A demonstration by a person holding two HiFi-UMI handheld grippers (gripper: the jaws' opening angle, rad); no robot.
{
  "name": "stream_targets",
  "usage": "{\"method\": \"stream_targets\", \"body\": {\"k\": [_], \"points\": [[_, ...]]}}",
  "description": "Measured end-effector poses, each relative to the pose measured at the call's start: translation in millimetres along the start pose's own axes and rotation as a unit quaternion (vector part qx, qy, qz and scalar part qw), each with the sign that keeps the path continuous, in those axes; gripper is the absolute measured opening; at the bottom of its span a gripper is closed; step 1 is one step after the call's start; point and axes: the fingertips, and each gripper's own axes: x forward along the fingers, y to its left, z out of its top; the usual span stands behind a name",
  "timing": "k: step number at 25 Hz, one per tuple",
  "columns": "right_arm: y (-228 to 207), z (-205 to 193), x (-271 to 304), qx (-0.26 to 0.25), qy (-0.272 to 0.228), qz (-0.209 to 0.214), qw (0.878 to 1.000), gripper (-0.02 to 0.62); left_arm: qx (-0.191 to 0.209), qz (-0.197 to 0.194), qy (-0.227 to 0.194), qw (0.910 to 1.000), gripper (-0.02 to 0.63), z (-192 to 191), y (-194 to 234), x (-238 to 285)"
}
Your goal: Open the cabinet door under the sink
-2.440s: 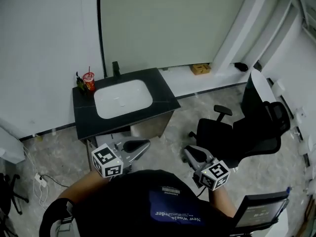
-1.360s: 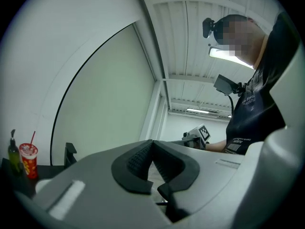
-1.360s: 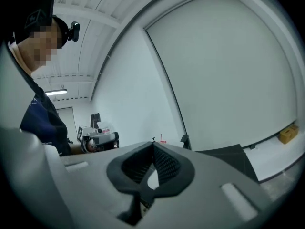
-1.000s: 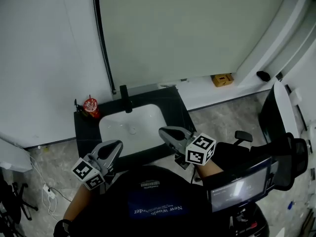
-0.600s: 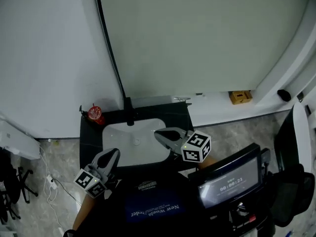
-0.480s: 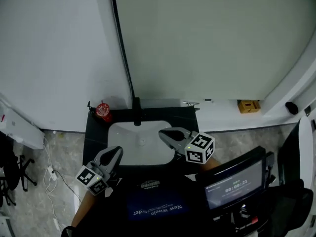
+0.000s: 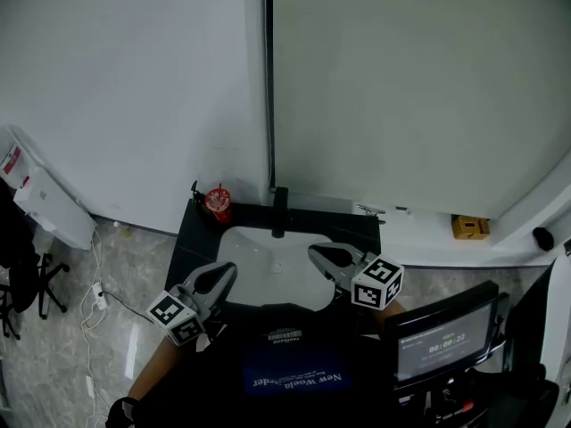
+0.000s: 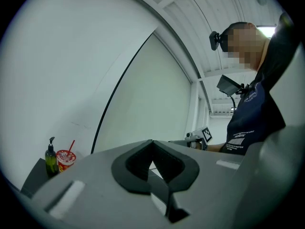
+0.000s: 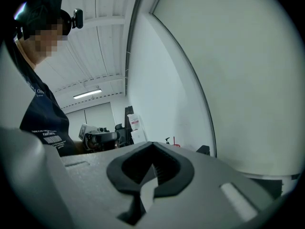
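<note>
The cabinet door is under the sink (image 7: pixel 268 259), but you cannot see it from above. The black counter (image 7: pixel 191 239) and your own dark shirt (image 7: pixel 290 364) cover it, so its colour and handle stay hidden.

The sink is a smooth white bowl with round corners, set in the flat, dark counter. Right behind the sink stands a black tap (image 7: pixel 279 210), straight and boxy. Behind the sink to the left, at the back of the counter, is a red cup (image 7: pixel 217 201) with a straw. A dark green pump bottle (image 8: pixel 51 154) stands just beside it. From above, the bottle is only a small dark shape.

From above, your left gripper (image 7: pixel 225 273) shows at the sink's front left edge. Its grey jaws are pressed together with nothing between them. Your right gripper (image 7: pixel 316 253) shows over the sink's right side. Its jaws are pressed together too and hold nothing. Each gripper has a white cube with black squares at its back.

Behind the sink a thin black pipe (image 7: pixel 268 78) runs up the pale wall. Your body cuts off the front of the counter.
</note>
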Motion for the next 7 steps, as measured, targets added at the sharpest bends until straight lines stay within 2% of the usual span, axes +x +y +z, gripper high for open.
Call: {"method": "stream_targets", "body": {"k": [7], "points": [[7, 2, 12, -0.008, 0.009, 0.015, 1.000, -0.002, 0.005, 0.007, -0.001, 1.0000, -0.002, 6, 3, -5]]}}
